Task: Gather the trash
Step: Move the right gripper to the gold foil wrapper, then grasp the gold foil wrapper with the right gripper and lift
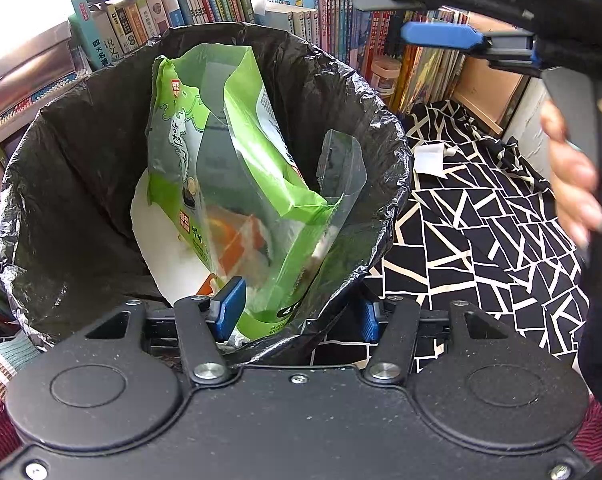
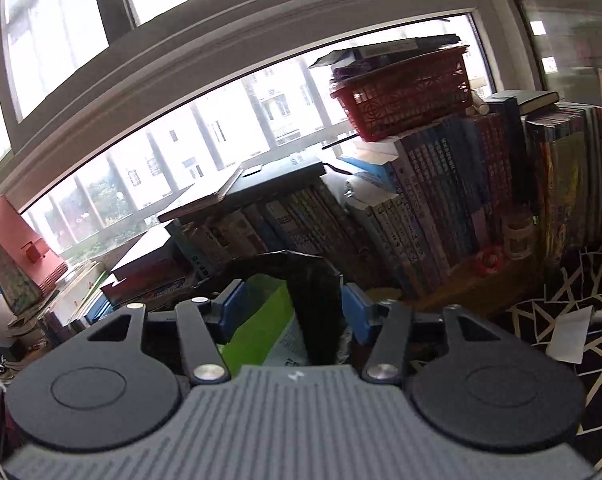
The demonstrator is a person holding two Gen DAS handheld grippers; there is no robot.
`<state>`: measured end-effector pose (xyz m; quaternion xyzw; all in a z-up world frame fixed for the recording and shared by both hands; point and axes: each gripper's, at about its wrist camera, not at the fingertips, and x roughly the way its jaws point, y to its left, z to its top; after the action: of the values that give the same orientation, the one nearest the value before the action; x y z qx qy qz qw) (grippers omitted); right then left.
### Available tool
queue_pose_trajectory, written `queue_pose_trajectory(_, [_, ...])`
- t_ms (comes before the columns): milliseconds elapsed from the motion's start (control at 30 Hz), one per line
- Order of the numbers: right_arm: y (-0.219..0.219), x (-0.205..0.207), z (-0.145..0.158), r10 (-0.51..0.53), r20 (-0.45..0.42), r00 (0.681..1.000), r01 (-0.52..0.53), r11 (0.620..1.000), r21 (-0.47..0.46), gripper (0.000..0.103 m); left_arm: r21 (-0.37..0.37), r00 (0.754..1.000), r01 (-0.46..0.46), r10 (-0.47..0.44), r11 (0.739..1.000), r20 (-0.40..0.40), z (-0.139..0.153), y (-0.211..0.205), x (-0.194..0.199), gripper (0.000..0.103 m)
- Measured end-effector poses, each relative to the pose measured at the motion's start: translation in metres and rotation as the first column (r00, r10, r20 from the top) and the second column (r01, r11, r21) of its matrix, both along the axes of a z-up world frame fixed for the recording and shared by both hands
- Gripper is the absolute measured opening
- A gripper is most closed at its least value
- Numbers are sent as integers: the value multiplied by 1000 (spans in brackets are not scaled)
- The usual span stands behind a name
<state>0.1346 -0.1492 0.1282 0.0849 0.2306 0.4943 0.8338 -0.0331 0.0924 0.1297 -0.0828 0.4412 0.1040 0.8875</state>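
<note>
We are looking down our left gripper (image 1: 297, 312) into a black trash bag (image 1: 73, 184) whose mouth is spreading wide just ahead of the fingers. The jaws are closing on the bag's near rim, with one blue pad inside the mouth and the other outside it, and the black film is running between them. Standing inside the bag, directly ahead of the gripper, a green snack packet (image 1: 205, 136) is leaning upright against a white wrapper (image 1: 161, 240), with a clear plastic sleeve (image 1: 341, 168) just to its right.

Up and to the right of this gripper, the right gripper (image 1: 441, 36) is hovering above the bag's far rim, a hand (image 1: 573, 184) is wrapping its handle, and nothing is sitting against its blue finger. A black and white patterned cloth (image 1: 481, 240) is lying to the right of the bag, with a small white paper (image 1: 429, 160) on it.

The right wrist view is giving us what the left one is not: windows (image 2: 61, 20) above, and a red basket (image 2: 405, 96) holding dark flat items on top of the row of books (image 2: 421, 208). In that view the right gripper (image 2: 293, 312) is showing its pads standing apart, gripping nothing, with the bag's black rim and a strip of green packet showing just below and between them
</note>
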Motion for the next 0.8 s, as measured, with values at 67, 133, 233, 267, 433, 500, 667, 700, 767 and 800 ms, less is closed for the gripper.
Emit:
queue_pose_trajectory(67, [-3, 19, -8, -96, -1, 995, 96, 995, -18, 70, -4, 1000, -2, 2, 1000, -1, 0, 0, 0, 54])
queue_pose_trajectory(133, [-4, 39, -22, -179, -10, 984, 178, 983, -53, 70, -3, 1000, -2, 2, 1000, -1, 0, 0, 0, 54])
queue_pose_trajectory(233, [-4, 73, -56, -291, -45, 956, 281, 948, -150, 69, 0, 1000, 0, 0, 1000, -1, 0, 0, 0, 54])
queue_pose_trajectory(267, [-4, 83, -69, -320, -66, 945, 304, 934, -186, 68, 1, 1000, 0, 0, 1000, -1, 0, 0, 0, 54])
queue_pose_trajectory(433, [15, 112, -133, -368, -117, 923, 304, 880, -365, 55, -4, 1000, -1, 1, 1000, -8, -2, 1, 2, 54])
queue_pose_trajectory(500, [25, 121, -153, -380, -131, 915, 297, 859, -418, 52, -5, 1000, -1, 1, 1000, -10, -2, 1, 2, 54])
queue_pose_trajectory(667, [43, 141, -190, -436, -202, 877, 302, 827, -474, 50, -9, 1000, 1, -1, 1000, -18, -5, 2, 3, 54])
queue_pose_trajectory(700, [46, 145, -195, -442, -212, 872, 299, 823, -484, 49, -12, 1000, 1, -2, 1000, -20, -5, 3, 3, 54])
queue_pose_trajectory(767, [54, 151, -205, -459, -239, 855, 277, 795, -539, 25, -19, 1000, 2, -2, 1000, -21, -6, 4, 4, 55])
queue_pose_trajectory(800, [57, 153, -209, -477, -256, 841, 266, 776, -571, 23, -22, 1000, 2, -2, 1000, -21, -7, 5, 4, 55])
